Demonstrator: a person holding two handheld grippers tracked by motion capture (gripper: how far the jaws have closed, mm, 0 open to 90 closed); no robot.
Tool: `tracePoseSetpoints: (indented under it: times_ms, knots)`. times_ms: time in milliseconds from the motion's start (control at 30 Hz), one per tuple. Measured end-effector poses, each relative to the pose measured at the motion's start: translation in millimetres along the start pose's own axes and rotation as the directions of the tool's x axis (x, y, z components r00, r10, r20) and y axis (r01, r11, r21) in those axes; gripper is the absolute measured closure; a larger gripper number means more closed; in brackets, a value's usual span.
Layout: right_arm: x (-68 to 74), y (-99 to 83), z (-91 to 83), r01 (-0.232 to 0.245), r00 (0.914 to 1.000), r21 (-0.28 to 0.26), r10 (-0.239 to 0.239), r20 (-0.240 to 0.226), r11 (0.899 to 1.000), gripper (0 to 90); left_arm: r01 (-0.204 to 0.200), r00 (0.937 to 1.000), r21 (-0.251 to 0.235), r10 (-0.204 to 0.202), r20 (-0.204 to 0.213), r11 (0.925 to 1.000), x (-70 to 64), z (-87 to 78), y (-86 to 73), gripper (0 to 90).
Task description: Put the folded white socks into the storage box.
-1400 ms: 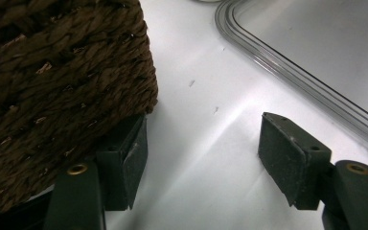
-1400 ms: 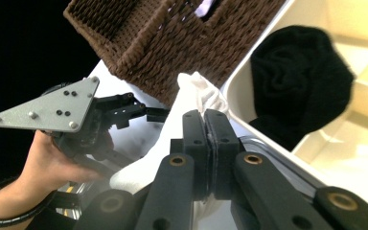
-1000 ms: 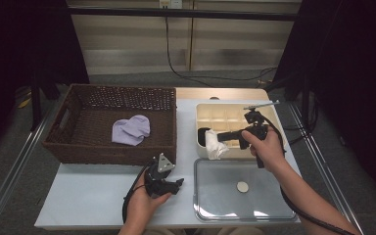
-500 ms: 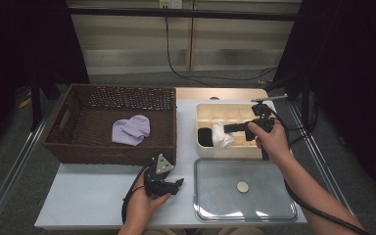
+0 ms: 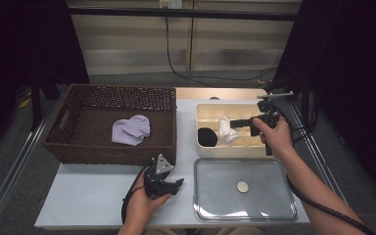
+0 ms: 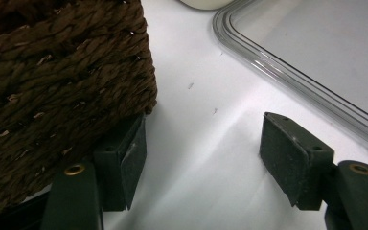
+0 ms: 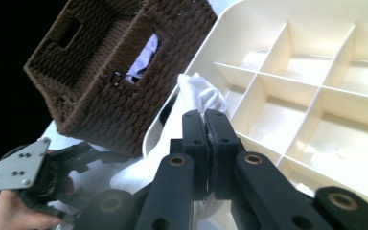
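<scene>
Pinching the white sock (image 5: pixel 226 129) over the divided organizer tray (image 5: pixel 254 150), right gripper (image 5: pixel 235 123) is clamped tight on soft, floppy, featherlight fabric, so grabbing a bunched fold works best.

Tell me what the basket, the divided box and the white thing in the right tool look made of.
Basket: dark brown woven fibre, wicker or twisted rope by its braided strands, matte. Divided box: cream, smooth, slightly glossy, likely moulded plastic. White thing pinched in the right tool: soft cloth, folded and creased, possibly a sock.

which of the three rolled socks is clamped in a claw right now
The white sock, pinched by the right claw over the divided tray. The black sock lies loose beside it; the lavender sock lies in the basket.
</scene>
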State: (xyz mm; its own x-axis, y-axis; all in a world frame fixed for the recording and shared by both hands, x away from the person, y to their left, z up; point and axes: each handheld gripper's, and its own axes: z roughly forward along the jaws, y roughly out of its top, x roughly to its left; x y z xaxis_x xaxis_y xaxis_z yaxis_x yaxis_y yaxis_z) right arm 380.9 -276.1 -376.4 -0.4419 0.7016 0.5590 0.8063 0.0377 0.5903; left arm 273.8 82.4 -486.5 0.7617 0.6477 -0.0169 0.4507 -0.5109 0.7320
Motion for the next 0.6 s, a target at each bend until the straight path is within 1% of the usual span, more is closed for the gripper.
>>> tracePoseSetpoints:
  times_ms: [100, 233, 367, 400, 533, 600]
  knots:
    - [-3.3, 0.9, 0.7, -0.005, 0.9999, -0.004, 0.005, 0.012, 1.000, 88.5, -0.003, 1.0000, 0.001, 0.003, 0.000, 1.0000, 0.1, -0.1, 0.1, 33.1]
    - [-7.9, 0.9, 3.3, -0.012, 0.9996, 0.003, 0.012, 0.025, 1.000, 88.5, 0.005, 1.0000, -0.004, -0.005, 0.001, 1.0000, -0.1, 0.2, -0.1, 33.1]
    - [-12.4, -0.3, 7.1, -0.011, 0.9990, 0.001, 0.011, 0.043, 1.000, 88.4, 0.002, 1.0000, 0.000, -0.002, 0.000, 1.0000, -0.1, 0.0, 0.0, 33.1]
    - [-13.3, -0.4, 8.0, -0.017, 0.9988, 0.005, 0.017, 0.046, 1.000, 88.4, 0.002, 1.0000, -0.002, -0.002, 0.001, 1.0000, 0.0, 0.1, -0.1, 33.1]
    - [-16.9, -2.4, 13.7, -0.015, 0.9979, 0.010, 0.014, 0.064, 1.000, 88.3, 0.002, 1.0000, -0.003, -0.002, 0.001, 1.0000, -0.1, 0.2, -0.1, 33.1]
    - [-17.8, -3.3, 16.8, -0.003, 0.9966, 0.016, 0.002, 0.083, 1.000, 88.4, -0.002, 1.0000, -0.002, 0.002, 0.002, 1.0000, 0.2, 0.2, 0.0, 33.1]
